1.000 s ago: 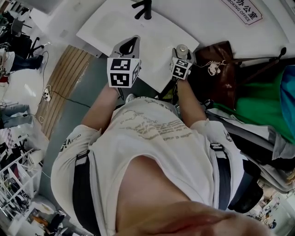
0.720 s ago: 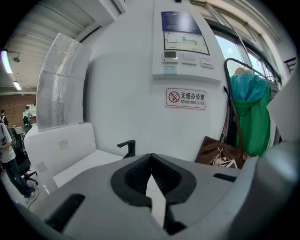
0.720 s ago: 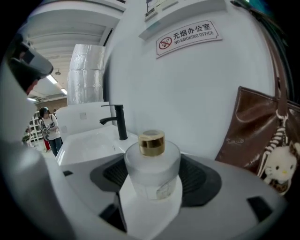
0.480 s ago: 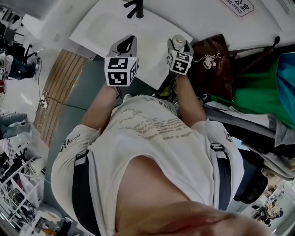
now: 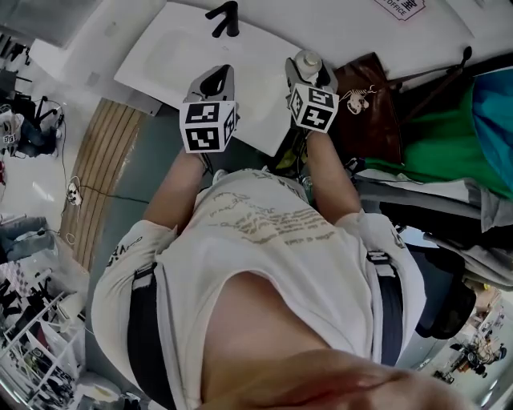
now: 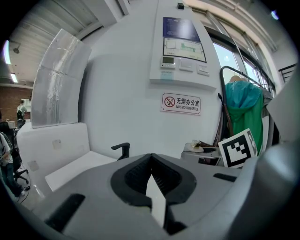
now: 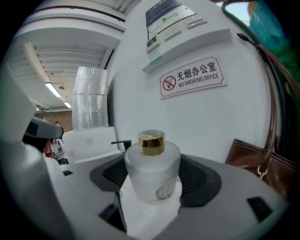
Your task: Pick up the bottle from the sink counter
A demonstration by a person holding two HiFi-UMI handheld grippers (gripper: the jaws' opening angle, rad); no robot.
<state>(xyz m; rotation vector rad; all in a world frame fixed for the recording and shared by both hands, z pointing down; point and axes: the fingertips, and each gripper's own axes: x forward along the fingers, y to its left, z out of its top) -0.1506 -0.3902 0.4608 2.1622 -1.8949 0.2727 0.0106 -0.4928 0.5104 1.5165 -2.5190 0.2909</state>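
The right gripper (image 7: 154,183) has its fingers closed on the bottle (image 7: 152,166), a squat frosted white bottle with a gold cap (image 7: 151,142). The ribbed dark pads (image 7: 200,180) press against its body on both sides, and the bottle stands upright between them with its cap clear above the jaws. White counter shows just under its base, but I cannot tell whether the base touches it. In the head view the right gripper (image 5: 309,74) and the bottle (image 5: 308,61) sit at the right edge of the white sink counter (image 5: 176,48), just beside a brown bag (image 5: 370,108) that stands off that edge. The left gripper (image 6: 151,159) holds nothing: its fingers are together, meeting at the tips, with only a thin sliver of white surface showing through the slit behind them. In the head view the left gripper (image 5: 218,80) hangs over the near edge of the counter, well apart from the bottle and touching nothing. A black faucet (image 5: 224,18) rises at the far edge of the counter, and a no-smoking sign (image 6: 181,103) hangs on the white wall behind it.
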